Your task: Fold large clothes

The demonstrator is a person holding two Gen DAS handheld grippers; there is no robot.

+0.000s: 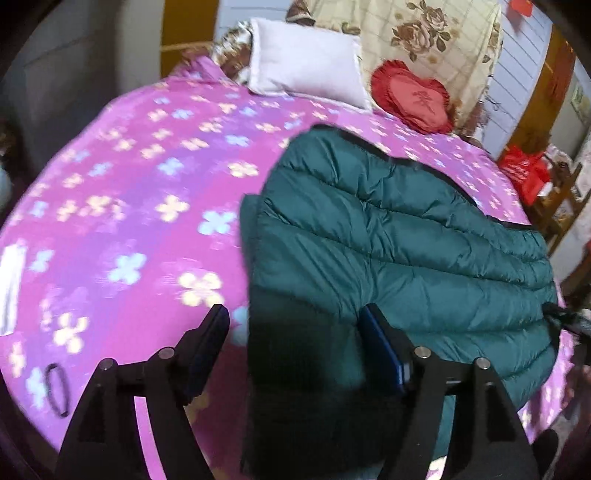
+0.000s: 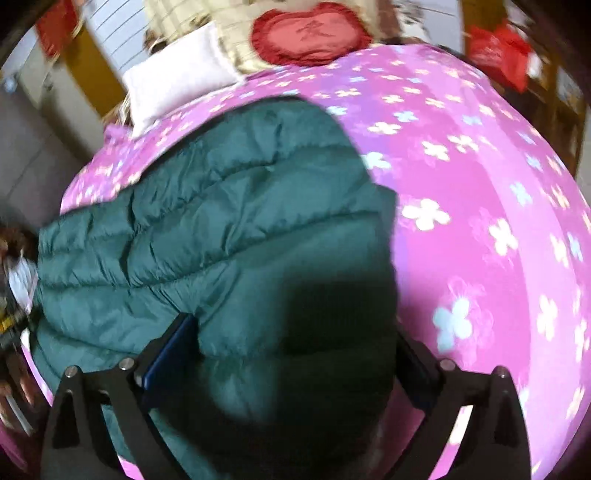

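A dark green quilted down jacket (image 1: 399, 236) lies spread on the pink flowered bed sheet (image 1: 122, 192). In the left wrist view it fills the right half, and its dark left edge runs down between my fingers. My left gripper (image 1: 295, 325) hangs open above that edge, its pads clear of the cloth. In the right wrist view the jacket (image 2: 207, 229) covers the left and middle, with pink sheet (image 2: 480, 206) to its right. My right gripper (image 2: 295, 343) stands wide open over the jacket's near, shadowed part and holds nothing.
At the head of the bed lie a white pillow (image 1: 306, 62), a red heart cushion (image 1: 413, 96) and a flowered quilt (image 1: 424, 33). A red bag (image 1: 524, 173) sits on furniture beyond the bed's right side. A black hair tie (image 1: 57, 389) lies on the sheet at near left.
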